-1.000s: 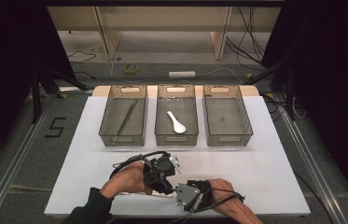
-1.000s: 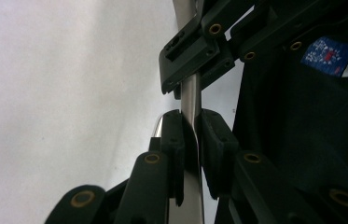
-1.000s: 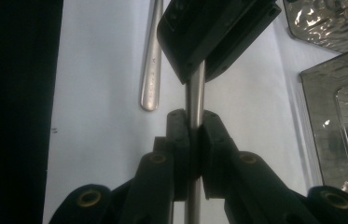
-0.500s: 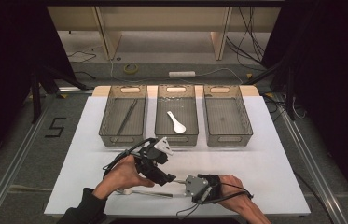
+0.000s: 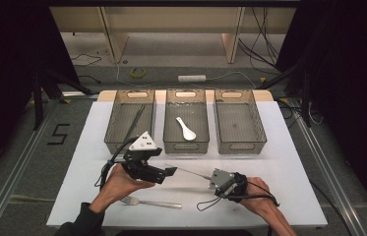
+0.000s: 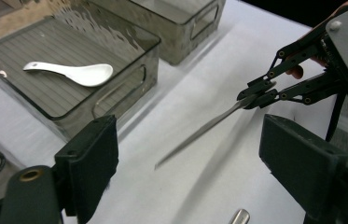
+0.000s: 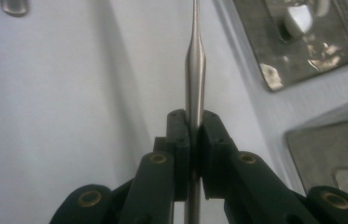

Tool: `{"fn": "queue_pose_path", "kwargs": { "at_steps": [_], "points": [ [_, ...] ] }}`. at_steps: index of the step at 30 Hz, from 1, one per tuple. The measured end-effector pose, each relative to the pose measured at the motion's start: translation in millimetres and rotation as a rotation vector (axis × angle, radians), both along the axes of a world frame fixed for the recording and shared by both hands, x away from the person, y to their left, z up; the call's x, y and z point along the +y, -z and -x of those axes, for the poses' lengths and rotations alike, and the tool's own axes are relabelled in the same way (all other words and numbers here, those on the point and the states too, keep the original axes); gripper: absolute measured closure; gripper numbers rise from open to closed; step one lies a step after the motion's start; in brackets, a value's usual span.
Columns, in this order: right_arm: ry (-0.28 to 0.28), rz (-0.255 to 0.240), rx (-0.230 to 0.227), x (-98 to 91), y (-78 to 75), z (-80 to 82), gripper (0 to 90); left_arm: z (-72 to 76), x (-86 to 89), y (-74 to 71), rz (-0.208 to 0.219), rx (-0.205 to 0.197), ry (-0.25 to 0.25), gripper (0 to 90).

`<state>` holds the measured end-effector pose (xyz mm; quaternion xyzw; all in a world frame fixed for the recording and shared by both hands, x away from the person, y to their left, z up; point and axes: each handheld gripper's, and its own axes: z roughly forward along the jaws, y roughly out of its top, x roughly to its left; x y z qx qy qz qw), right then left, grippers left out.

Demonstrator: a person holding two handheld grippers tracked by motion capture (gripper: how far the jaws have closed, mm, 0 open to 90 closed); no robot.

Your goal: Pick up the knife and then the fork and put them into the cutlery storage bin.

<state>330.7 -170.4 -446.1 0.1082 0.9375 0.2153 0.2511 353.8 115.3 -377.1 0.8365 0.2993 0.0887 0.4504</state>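
My right gripper (image 5: 212, 178) is shut on the thick end of a thin metal stick (image 5: 188, 171), tapered like a chopstick, and holds it just above the white table. In the right gripper view the stick (image 7: 195, 60) runs straight out from the closed pads (image 7: 195, 126). My left gripper (image 5: 169, 171) stands to its left, and its jaws have just been opening. In the left gripper view they stand wide (image 6: 190, 154). The stick's pointed tip (image 6: 199, 133) hangs free beyond them, touching neither pad. The right gripper (image 6: 255, 95) shows at the stick's far end.
A metal fork (image 5: 154, 202) lies near the front edge, under my left hand. Three grey bins stand in a row behind: the left bin (image 5: 122, 140) holds long thin sticks, the middle bin (image 5: 186, 146) a white spoon (image 5: 186, 129), and the right bin (image 5: 235, 146) nothing that I can see.
The left gripper opened, let go of the stick and drew back to the left and up. The right hand slid right with the stick. The fork came into sight.
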Motion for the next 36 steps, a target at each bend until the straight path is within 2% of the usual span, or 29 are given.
{"fn": "queue_pose_path", "kwargs": {
  "at_steps": [2,5,8,10,16,21,29,36],
  "points": [
    [0.030,-0.022,0.005,-4.1,-1.6,-2.4,84.5,0.9,3.7,1.9,0.018,0.009,0.001,16.4],
    [0.077,-0.069,0.025,-10.5,-4.6,-6.8,84.5,3.3,6.6,6.2,0.036,-0.004,0.002,16.3],
    [0.103,-0.099,0.039,-15.5,-7.3,-10.6,84.5,5.9,10.0,11.8,0.055,-0.019,-0.002,15.8],
    [0.121,-0.115,0.046,-18.8,-9.6,-12.9,84.5,7.5,12.5,15.4,0.067,-0.016,-0.007,15.8],
    [0.167,-0.169,0.059,-28.0,-18.3,-20.5,84.5,12.1,18.9,24.5,0.057,-0.016,-0.023,15.9],
    [0.216,-0.236,0.083,-36.4,-26.8,-31.0,84.4,13.4,22.8,29.0,0.066,-0.014,-0.037,15.8],
    [0.302,-0.358,0.115,-53.8,-46.7,-61.6,84.4,16.2,28.9,34.0,0.088,-0.025,-0.047,15.8],
    [0.383,-0.404,0.122,-62.4,-63.1,-94.9,84.4,19.0,30.6,36.2,0.076,-0.046,-0.057,15.8]
  ]
}}
